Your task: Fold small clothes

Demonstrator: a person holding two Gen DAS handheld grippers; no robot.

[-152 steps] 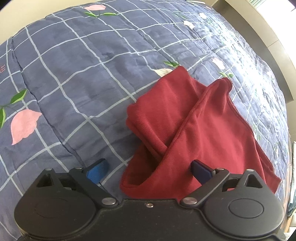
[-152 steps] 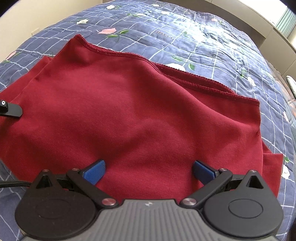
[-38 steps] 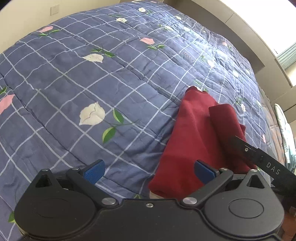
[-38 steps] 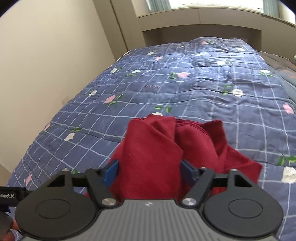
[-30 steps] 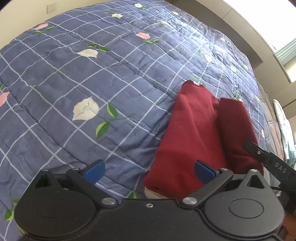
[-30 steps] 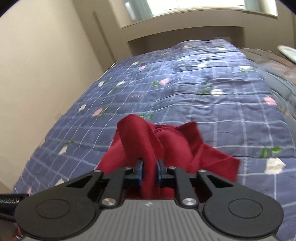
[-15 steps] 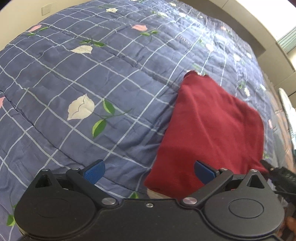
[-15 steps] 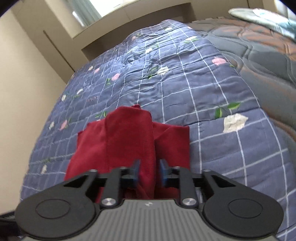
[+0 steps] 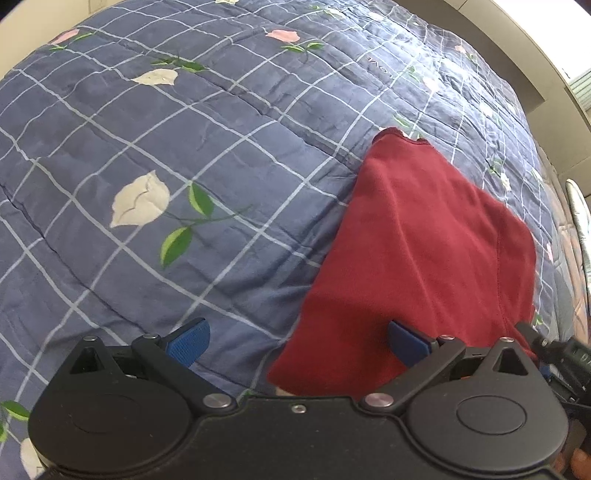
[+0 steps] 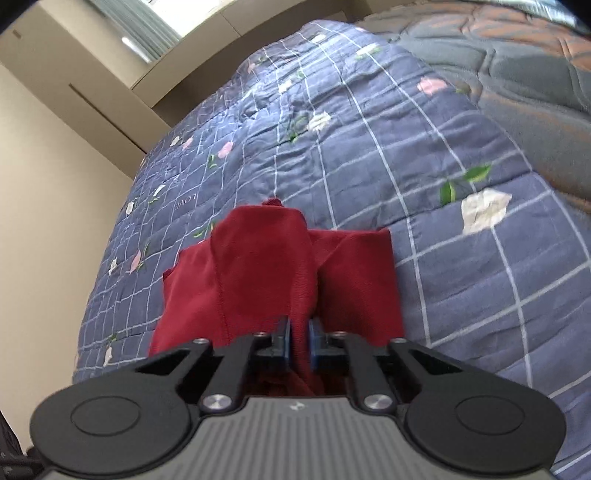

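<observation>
Red garment (image 10: 273,273) lies on a quilt (image 9: 229,122) stitched "LOVE".

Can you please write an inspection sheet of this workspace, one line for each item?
Surface: bed under a blue checked quilt with flower print.
Job's things: one red garment, folded over, lying on the quilt.
Clutter: nothing seen.
Grippers: left gripper open, its right finger over the garment's near edge; right gripper has just been closing and is shut on a raised fold of the garment.
Cables: nothing seen.
Surroundings: beige wall, bright window, a grey and brown blanket past the quilt.
</observation>
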